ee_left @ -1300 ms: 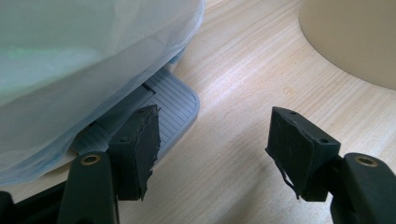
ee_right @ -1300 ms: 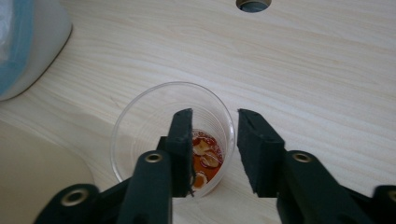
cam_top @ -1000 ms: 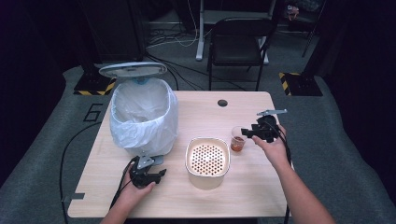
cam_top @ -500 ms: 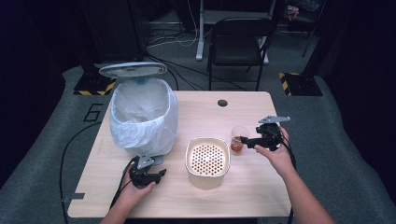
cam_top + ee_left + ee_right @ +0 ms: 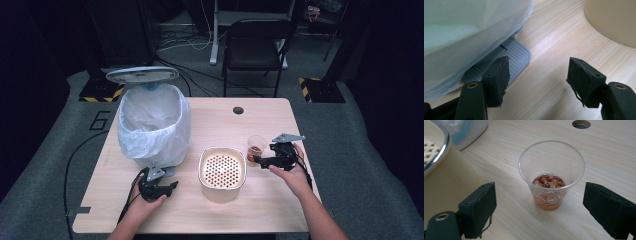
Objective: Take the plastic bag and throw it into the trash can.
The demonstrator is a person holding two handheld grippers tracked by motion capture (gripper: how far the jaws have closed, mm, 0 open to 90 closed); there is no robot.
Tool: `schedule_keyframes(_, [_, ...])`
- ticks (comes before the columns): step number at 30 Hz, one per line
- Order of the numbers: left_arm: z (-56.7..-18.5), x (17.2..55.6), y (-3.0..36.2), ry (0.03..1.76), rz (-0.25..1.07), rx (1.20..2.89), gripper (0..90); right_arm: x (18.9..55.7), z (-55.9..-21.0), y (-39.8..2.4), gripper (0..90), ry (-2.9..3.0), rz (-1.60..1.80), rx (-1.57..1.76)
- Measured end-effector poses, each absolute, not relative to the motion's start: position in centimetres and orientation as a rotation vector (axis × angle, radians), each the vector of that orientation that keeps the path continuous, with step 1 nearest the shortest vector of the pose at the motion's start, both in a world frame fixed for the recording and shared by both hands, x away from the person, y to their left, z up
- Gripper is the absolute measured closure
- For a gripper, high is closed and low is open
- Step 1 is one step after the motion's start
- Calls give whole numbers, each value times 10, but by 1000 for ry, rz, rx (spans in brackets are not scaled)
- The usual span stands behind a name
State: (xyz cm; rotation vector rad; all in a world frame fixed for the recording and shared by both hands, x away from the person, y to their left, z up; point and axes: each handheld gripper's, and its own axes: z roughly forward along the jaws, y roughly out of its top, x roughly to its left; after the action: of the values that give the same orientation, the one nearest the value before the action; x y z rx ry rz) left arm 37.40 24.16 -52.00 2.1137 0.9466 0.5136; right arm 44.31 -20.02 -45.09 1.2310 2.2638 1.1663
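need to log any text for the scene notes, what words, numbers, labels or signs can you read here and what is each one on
"6": a large numeral marked on the grey floor mat, left of the table.
No readable print on the clear plastic cup, the lined bin, its foot pedal, the cream strainer bowl or either gripper.
The yellow and black striped floor pieces carry stripes, no letters that can be made out.

Bin (image 5: 154,125) at table's (image 5: 220,120) left, strainer pot (image 5: 222,172) in front, cup (image 5: 256,147) just right of it.
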Motion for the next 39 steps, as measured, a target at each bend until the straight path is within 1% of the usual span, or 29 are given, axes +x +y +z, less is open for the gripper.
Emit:
schedule_keyframes(10, [-520,374,242,949,509,2117,341,460,-468,-191,141,2256,1093,1260])
schedule_keyframes(17, [-520,374,242,947,511,2118,341,469,-475,-187,164,2237,1103,1275])
schedule_keyframes(23, [-520,374,242,948,510,2119,340,473,-479,-185,210,2228,1107,1270])
schedule_keyframes(24, [-520,373,240,975,487,2101,341,474,-480,-185,219,2229,1101,1264])
schedule_keyframes(26, [-519,374,242,947,510,2121,341,475,-481,-184,223,2227,1102,1269])
schedule_keyframes(28, [-519,374,242,947,511,2122,341,476,-482,-183,236,2223,1102,1259])
schedule_keyframes(29, [-520,373,240,976,486,2102,341,476,-482,-183,243,2219,1102,1250])
schedule_keyframes(30, [-519,374,242,946,510,2122,341,477,-483,-183,251,2220,1106,1245])
schedule_keyframes(33, [-520,373,241,963,501,2107,341,478,-483,-183,276,2220,1113,1239])
schedule_keyframes(39, [-520,374,241,949,513,2116,341,480,-485,-181,292,2227,1115,1226])
